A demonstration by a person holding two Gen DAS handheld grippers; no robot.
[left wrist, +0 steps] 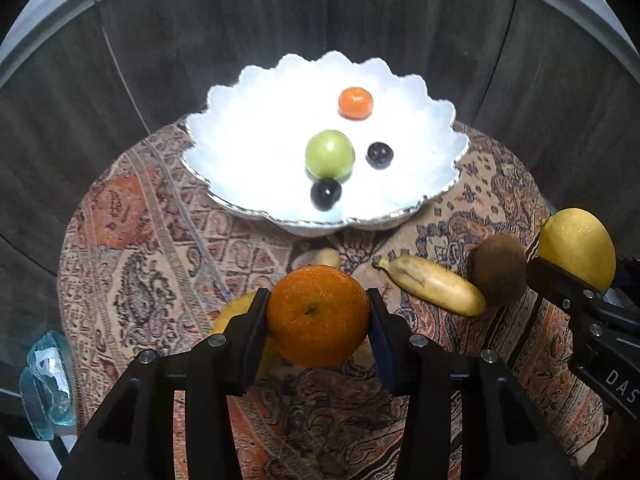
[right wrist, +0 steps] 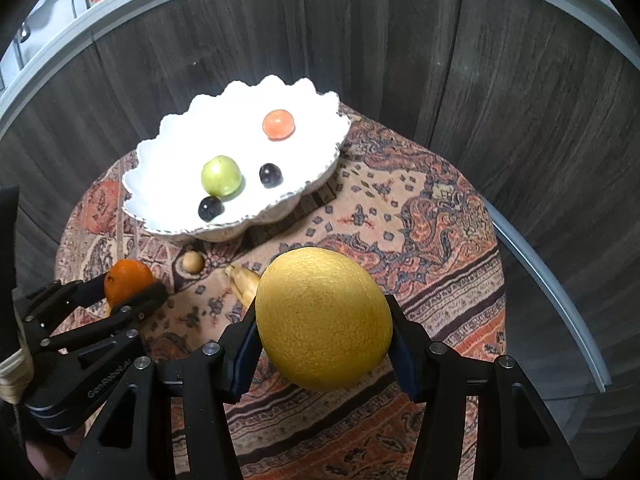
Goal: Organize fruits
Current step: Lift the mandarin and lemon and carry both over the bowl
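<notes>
Left tongs clamped on round orange fruit, held above patterned-cloth counter. Right tongs gripping big yellow dimpled citrus. Beyond both, white scalloped bowl holding green apple, small tangerine, two dark plums.

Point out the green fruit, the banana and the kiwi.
green fruit (left wrist: 329, 155), left wrist view, middle of its skin
banana (left wrist: 434, 285), left wrist view, mid-length of its peel
kiwi (left wrist: 499, 270), left wrist view, centre of its brown skin

Orange between left gripper pads, white bowl beyond
</notes>
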